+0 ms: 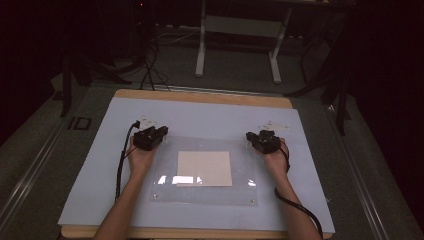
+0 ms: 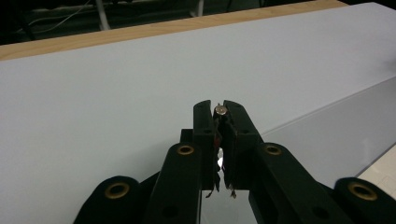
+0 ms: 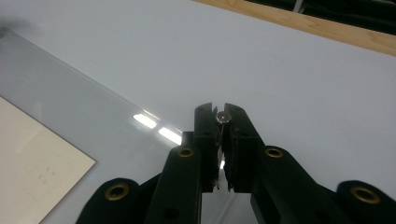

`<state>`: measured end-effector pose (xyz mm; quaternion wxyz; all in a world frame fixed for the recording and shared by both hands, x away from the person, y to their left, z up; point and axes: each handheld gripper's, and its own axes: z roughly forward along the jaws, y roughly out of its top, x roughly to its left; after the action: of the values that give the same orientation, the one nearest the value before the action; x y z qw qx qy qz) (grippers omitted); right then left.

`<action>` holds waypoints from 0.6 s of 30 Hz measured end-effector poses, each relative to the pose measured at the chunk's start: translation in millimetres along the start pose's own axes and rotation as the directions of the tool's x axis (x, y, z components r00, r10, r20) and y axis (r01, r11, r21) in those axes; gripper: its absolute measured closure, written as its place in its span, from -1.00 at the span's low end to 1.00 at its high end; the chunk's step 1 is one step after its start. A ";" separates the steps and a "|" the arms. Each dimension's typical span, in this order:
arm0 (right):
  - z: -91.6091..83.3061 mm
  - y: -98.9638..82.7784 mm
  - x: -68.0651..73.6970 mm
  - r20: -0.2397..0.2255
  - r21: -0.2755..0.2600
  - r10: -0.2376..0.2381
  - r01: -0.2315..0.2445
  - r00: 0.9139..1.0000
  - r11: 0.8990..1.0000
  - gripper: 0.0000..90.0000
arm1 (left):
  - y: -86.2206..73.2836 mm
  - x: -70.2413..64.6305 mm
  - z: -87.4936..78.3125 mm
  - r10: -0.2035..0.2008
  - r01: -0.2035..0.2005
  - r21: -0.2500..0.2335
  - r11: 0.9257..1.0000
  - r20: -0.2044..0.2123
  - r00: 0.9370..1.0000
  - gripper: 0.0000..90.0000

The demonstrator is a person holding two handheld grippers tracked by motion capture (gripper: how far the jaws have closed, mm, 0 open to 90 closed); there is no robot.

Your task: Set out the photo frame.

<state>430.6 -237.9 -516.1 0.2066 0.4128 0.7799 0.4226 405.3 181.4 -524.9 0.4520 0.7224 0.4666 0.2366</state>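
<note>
Both my grippers rest at the clear acrylic sheet's (image 1: pixel 205 192) far corners: left gripper (image 2: pixel 220 112) and right gripper (image 3: pixel 222 116) each clamped on a corner screw.

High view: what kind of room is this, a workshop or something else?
Probably a lab or recording room. A wooden table carries a white sheet with a clear plate over a cream paper square; beyond it are cables on the floor and a white equipment stand.
</note>
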 end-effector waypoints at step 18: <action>3.1 4.4 -7.2 -0.046 0.036 0.102 -0.100 0.994 0.994 0.88 | -2.5 10.3 2.8 -0.070 0.070 -0.006 0.998 0.064 0.996 0.87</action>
<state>438.9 -241.0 -514.4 0.1593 0.4451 0.7698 0.4288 410.9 189.7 -529.2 0.4776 0.7110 0.4760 0.1994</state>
